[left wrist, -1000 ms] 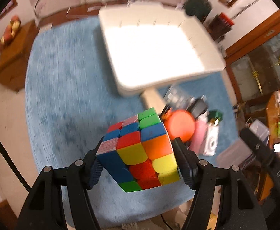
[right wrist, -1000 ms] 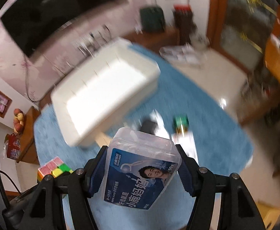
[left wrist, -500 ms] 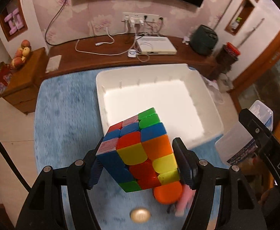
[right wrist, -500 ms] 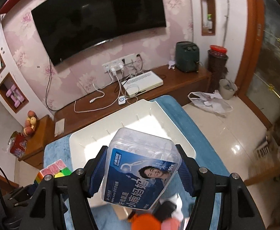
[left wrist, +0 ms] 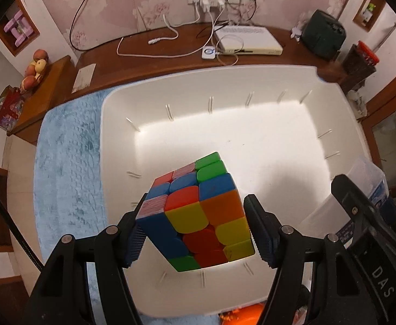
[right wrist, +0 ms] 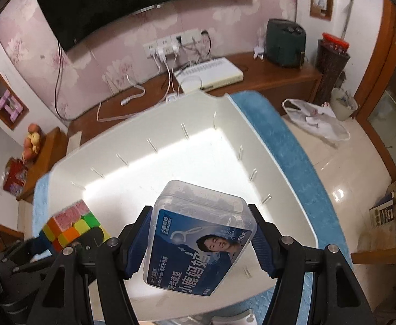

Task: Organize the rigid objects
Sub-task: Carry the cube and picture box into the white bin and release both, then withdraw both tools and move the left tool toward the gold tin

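Blue rug (left wrist: pixel 67 162) under white bin (left wrist: pixel 252 81); left tool (left wrist: pixel 195 230) grips cube (left wrist: pixel 198 214); right tool (right wrist: pixel 200 243) grips floss box (right wrist: pixel 198 233).

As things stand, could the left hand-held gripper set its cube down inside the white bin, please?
Probably yes: the left hand-held gripper holds the cube over the white bin, whose floor below looks bare. The right one hangs alongside with its floss box.

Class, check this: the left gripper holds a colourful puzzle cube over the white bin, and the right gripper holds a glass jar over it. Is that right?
Not quite. The right gripper holds a clear plastic floss box, not a glass jar, as the right wrist view shows. The left gripper does hold the puzzle cube over the white bin.
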